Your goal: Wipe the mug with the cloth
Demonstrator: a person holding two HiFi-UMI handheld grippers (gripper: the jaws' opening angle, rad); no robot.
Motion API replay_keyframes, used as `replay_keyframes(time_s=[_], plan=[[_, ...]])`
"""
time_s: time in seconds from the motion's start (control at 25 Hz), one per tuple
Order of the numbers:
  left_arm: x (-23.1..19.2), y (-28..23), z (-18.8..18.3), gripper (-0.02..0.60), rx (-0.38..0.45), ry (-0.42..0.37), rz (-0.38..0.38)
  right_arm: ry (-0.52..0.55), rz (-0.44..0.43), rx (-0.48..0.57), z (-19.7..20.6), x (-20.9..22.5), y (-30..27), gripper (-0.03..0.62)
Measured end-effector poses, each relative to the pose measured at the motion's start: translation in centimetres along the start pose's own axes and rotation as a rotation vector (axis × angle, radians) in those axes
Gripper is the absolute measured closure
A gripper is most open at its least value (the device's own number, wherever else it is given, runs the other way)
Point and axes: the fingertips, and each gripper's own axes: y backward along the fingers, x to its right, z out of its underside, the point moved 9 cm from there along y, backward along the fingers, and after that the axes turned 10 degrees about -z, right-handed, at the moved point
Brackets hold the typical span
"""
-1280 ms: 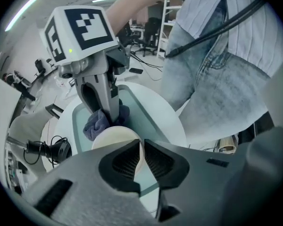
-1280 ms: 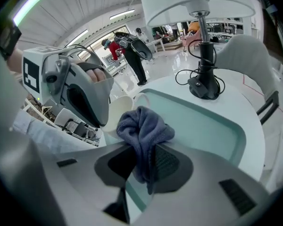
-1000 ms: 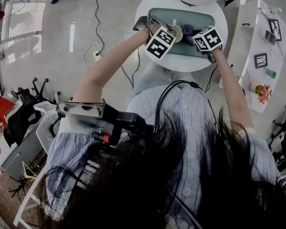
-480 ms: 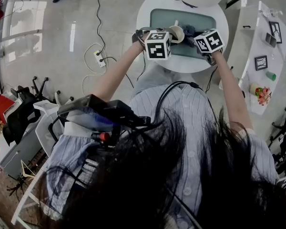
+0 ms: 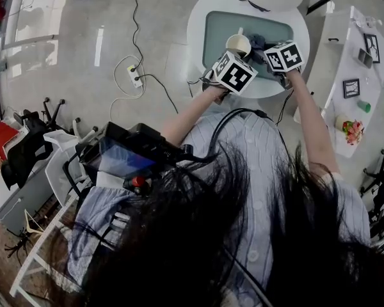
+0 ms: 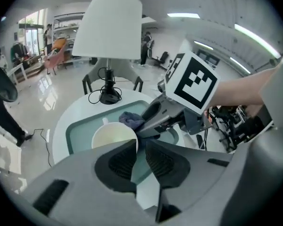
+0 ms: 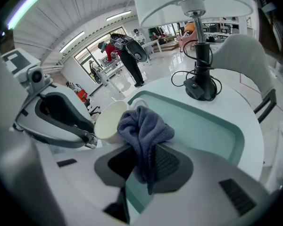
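Note:
A cream mug (image 5: 238, 44) stands upright on the green mat (image 5: 217, 27) of a round white table, and nothing grips it. My right gripper (image 7: 144, 161) is shut on a grey-blue cloth (image 7: 142, 128), which bunches above its jaws against the mug's (image 7: 109, 120) right side. From the left gripper view the cloth (image 6: 131, 120) sits just behind the mug's (image 6: 114, 138) rim. My left gripper (image 6: 140, 147) hangs a short way back from the mug near the table's front edge, jaws together and empty. In the head view its marker cube (image 5: 235, 72) covers its jaws.
A white-shaded lamp (image 6: 111, 32) with a black base (image 7: 200, 86) and cord stands at the table's far side. A white side shelf (image 5: 355, 107) with picture frames is at the right. A power strip (image 5: 136, 75) and cables lie on the floor at the left.
My left gripper has pulled away from the mug's left side, back toward the table's near edge. The mug now stands free. The right gripper stays with the cloth at the mug.

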Motion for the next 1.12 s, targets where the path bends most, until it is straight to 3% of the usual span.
replay_keyframes(time_s=[0.12, 0.24, 0.32, 0.44, 0.56, 0.64, 0.72, 0.84, 1.12], plan=[[-0.1, -0.9, -0.3, 0.537, -0.004, -0.016, -0.059, -0.005, 0.006, 0.005, 0.1, 0.0, 0.1, 0.499], [0.1, -1.8, -0.4, 0.521, -0.049, -0.048, -0.071, -0.015, 0.004, 0.015, 0.0, 0.0, 0.1, 0.499], [0.3, -2.3, -0.3, 0.485, -0.075, -0.042, -0.08, -0.02, 0.002, 0.016, 0.0, 0.0, 0.0, 0.499], [0.5, -3.1, -0.3, 0.479, -0.091, -0.035, -0.104, -0.02, 0.0, 0.018, 0.0, -0.1, 0.0, 0.499], [0.0, -3.6, -0.1, 0.481, -0.102, -0.081, -0.156, -0.016, 0.001, 0.018, -0.1, -0.1, -0.1, 0.499], [-0.2, -3.7, 0.2, 0.49, -0.095, -0.122, -0.144, -0.014, 0.005, 0.018, -0.1, -0.1, 0.0, 0.499], [-0.1, -3.6, 0.4, 0.539, -0.083, -0.151, -0.101, -0.017, 0.002, 0.024, 0.0, -0.2, 0.0, 0.499], [-0.2, -3.4, 0.6, 0.54, -0.085, -0.248, -0.061, -0.018, -0.006, 0.031, 0.0, -0.6, 0.0, 0.499], [-0.7, -2.9, 1.3, 0.54, -0.11, -0.577, 0.045, -0.031, -0.008, 0.038, 0.6, -1.1, 0.2, 0.499]])
